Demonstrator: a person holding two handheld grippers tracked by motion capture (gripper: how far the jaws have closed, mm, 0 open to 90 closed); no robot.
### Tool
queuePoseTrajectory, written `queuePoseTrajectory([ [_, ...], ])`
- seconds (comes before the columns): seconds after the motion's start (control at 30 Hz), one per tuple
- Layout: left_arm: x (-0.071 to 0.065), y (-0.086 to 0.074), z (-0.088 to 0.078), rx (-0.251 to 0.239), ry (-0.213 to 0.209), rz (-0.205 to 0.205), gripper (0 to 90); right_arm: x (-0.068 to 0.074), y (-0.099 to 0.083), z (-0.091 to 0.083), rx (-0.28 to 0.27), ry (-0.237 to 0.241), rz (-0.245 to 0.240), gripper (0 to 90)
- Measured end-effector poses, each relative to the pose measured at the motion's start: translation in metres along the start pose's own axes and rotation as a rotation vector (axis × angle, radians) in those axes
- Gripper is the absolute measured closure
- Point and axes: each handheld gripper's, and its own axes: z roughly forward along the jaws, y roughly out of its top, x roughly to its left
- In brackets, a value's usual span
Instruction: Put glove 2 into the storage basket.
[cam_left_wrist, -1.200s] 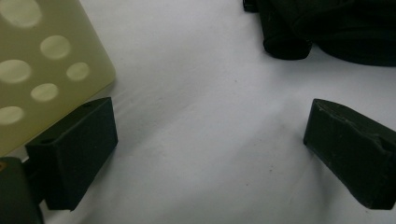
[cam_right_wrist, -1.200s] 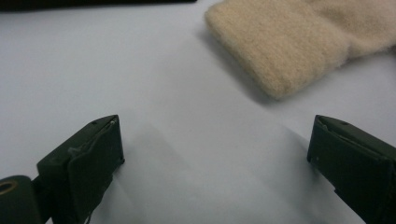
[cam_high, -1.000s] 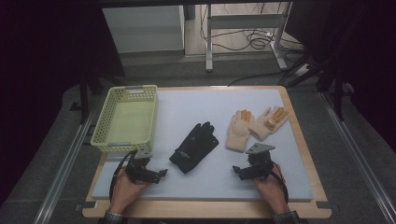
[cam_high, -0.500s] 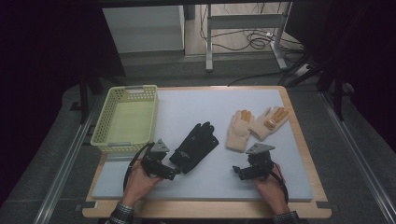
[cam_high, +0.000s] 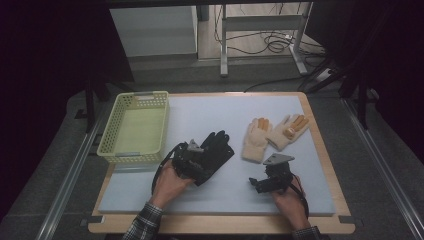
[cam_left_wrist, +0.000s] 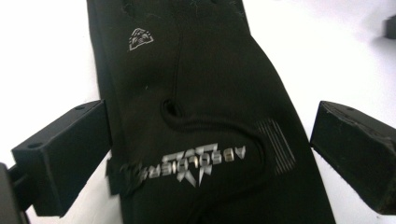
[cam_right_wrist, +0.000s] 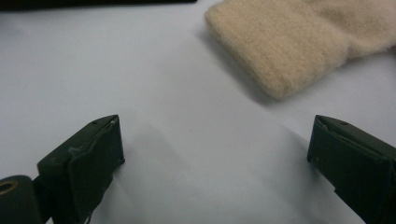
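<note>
A black glove with silver lettering lies flat near the middle of the white mat. My left gripper is over its cuff end, open, and the glove runs between the two spread jaws. Two beige gloves with orange fingertips lie side by side to the right. My right gripper rests low on the mat in front of them, open with nothing between its jaws. In the right gripper view a beige cuff lies ahead and to the right of that gripper.
A pale yellow-green plastic basket stands at the left of the table, holding nothing. The white mat covers a wooden table top. Beyond the far edge are metal legs and cables on the floor.
My left gripper has moved right from the mat's front left, and its open jaws now straddle the black glove's cuff. The right gripper has stayed put.
</note>
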Motion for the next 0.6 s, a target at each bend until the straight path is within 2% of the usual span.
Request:
queuePoseTrajectory([
  [0.13, -0.003, 0.002, 0.011, 0.033, 0.031, 0.015, 0.0, 0.0, 0.0, 0.0, -0.001, 0.001, 0.001, 3.3],
  [0.23, 0.003, 0.002, 0.019, 0.058, 0.07, 0.021, 0.0, 0.0, 0.0, 0.0, 0.0, 0.001, 0.001, 3.3],
  [0.27, 0.003, 0.002, 0.019, 0.058, 0.07, 0.021, 0.0, 0.0, 0.0, 0.0, 0.0, 0.001, 0.001, 3.3],
  [0.3, 0.008, 0.0, 0.022, 0.06, 0.059, -0.006, 0.0, 0.0, 0.0, 0.0, 0.0, 0.001, 0.002, 3.2],
  [0.33, 0.011, -0.001, 0.023, 0.058, 0.042, -0.018, 0.0, 0.0, 0.0, 0.0, 0.0, 0.001, 0.002, 3.2],
  [0.37, 0.011, -0.001, 0.023, 0.058, 0.042, -0.018, 0.0, 0.0, 0.0, 0.0, 0.0, 0.001, 0.002, 3.3],
  [0.4, 0.013, -0.003, 0.026, 0.055, 0.02, -0.041, 0.0, 0.0, 0.0, 0.0, 0.0, 0.0, 0.002, 3.2],
  [0.53, 0.006, -0.002, 0.026, 0.072, 0.013, -0.021, 0.0, 0.0, 0.0, 0.0, 0.0, 0.0, 0.002, 3.2],
  [0.57, 0.0, 0.0, 0.027, 0.09, 0.033, 0.015, 0.0, 0.0, 0.0, 0.0, 0.0, 0.0, 0.002, 3.2],
  [0.6, 0.0, 0.0, 0.027, 0.097, 0.031, 0.018, 0.0, 0.0, 0.0, 0.0, 0.0, 0.0, 0.002, 3.2],
])
